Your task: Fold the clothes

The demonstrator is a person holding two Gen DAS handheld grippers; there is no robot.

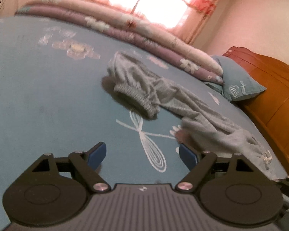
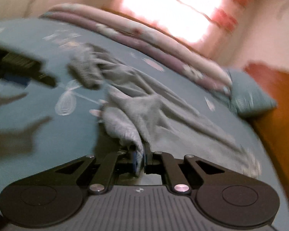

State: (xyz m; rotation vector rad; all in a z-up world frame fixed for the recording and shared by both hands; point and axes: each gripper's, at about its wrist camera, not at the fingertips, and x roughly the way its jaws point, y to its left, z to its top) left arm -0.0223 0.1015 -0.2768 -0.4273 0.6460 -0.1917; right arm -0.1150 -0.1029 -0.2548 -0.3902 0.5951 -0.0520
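Observation:
A pair of grey trousers [image 1: 163,94] lies crumpled on the blue bedsheet [image 1: 38,96], its elastic waistband [image 1: 136,98] turned toward me. My left gripper [image 1: 142,156] hovers low over the sheet in front of the trousers, open, with only the sheet's printed dragonfly between its blue pads. In the right wrist view the grey trousers [image 2: 144,105] run from the middle of the bed down to my right gripper [image 2: 141,159], which is shut on a fold of the grey cloth. The left gripper [image 2: 28,71] shows blurred at that view's left edge.
A folded pink and purple quilt [image 1: 144,36] lies along the far side of the bed. A blue pillow [image 1: 239,84] rests against the orange wooden headboard [image 1: 275,100] on the right. A bright curtained window [image 1: 150,0] is behind.

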